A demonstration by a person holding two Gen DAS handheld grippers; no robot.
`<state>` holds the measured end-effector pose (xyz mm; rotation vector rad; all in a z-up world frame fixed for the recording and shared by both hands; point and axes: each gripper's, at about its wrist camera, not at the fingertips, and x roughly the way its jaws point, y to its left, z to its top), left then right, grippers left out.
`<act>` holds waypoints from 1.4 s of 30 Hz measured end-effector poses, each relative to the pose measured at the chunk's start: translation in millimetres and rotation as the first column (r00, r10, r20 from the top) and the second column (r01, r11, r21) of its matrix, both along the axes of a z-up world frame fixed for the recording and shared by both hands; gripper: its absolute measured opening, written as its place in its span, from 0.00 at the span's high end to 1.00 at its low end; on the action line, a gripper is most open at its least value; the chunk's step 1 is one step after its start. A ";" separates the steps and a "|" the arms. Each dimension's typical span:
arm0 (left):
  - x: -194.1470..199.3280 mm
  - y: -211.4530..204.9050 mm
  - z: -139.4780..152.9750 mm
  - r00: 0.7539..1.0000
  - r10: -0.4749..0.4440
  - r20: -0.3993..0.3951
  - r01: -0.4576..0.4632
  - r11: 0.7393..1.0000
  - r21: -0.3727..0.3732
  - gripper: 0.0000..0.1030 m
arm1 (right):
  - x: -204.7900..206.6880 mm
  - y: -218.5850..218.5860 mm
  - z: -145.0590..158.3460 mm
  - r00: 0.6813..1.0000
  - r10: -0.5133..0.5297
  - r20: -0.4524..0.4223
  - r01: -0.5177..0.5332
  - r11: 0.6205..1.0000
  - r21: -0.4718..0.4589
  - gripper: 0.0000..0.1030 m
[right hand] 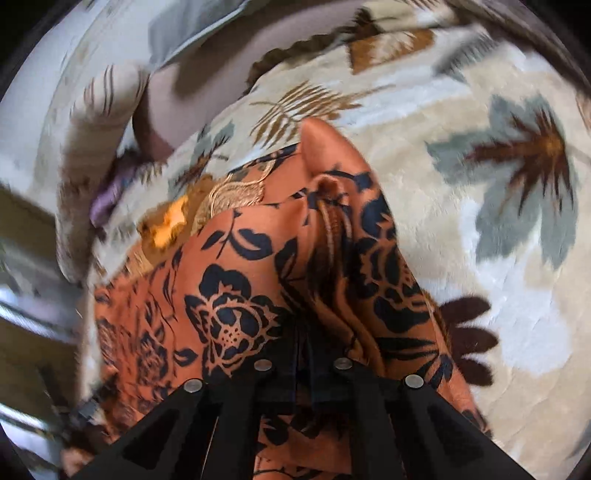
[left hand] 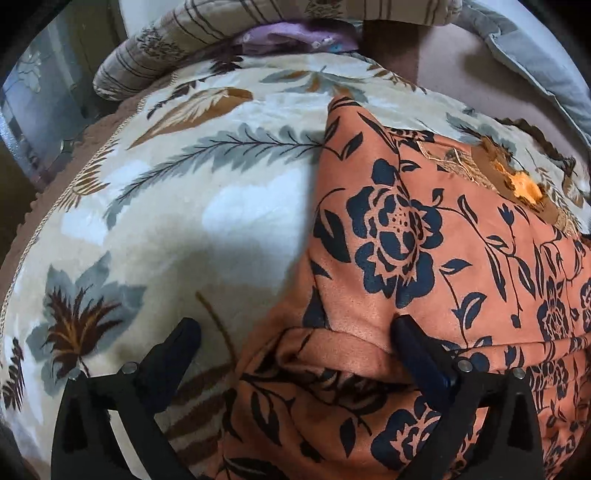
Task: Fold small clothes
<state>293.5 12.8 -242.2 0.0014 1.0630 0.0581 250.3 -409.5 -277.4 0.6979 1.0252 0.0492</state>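
Orange fabric printed with dark navy roses and leaves, the small garment (left hand: 424, 258), lies on a cream plush blanket (left hand: 184, 229) patterned with grey-blue fern fronds, brown leaves and dark palm-like flowers. In the left wrist view the garment covers the blanket's right half, one corner rising to a point toward the blanket's far edge, and a fold of the cloth forms a soft ridge near the camera. A patch of gold embroidery with a bright orange-yellow scrap (left hand: 524, 188) sits at the garment's far right edge.

Beyond the garment, past the blanket's far edge, are a beige striped cushion (left hand: 162, 48), a bit of purple cloth (left hand: 291, 35) and a grey quilted fabric (left hand: 546, 62).

Over the garment's near left border hangs the left gripper (left hand: 295, 334), its black jaws spread wide: the left finger (left hand: 177, 347) sits over bare blanket just beside the garment, the right finger (left hand: 413, 343) on the orange cloth. The ridge of cloth lies between them, but neither pad presses on it.

From the right wrist, blurred by motion, the right gripper (right hand: 304, 354) has its black jaws drawn together on a gathered pleat of the garment (right hand: 236, 280), which rises in folds from the tips toward the peaked corner, with the blanket (right hand: 461, 229) to the garment's right.
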 end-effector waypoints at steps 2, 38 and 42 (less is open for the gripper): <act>-2.3 0.2 0.0 1.000 0.018 0.016 -0.017 1.000 -0.011 0.00 | -0.3 1.5 1.5 1.000 0.010 0.003 -0.010 1.000 -0.017 0.93; -99.4 -15.3 77.3 0.955 -0.225 0.191 0.205 0.971 0.122 0.00 | -96.7 62.1 82.1 0.965 0.075 0.250 0.002 0.955 -0.297 0.91; -139.8 2.9 80.1 0.955 -0.218 0.200 0.201 0.974 0.103 0.00 | -136.2 70.4 88.5 0.957 0.083 0.277 0.017 0.941 -0.339 0.91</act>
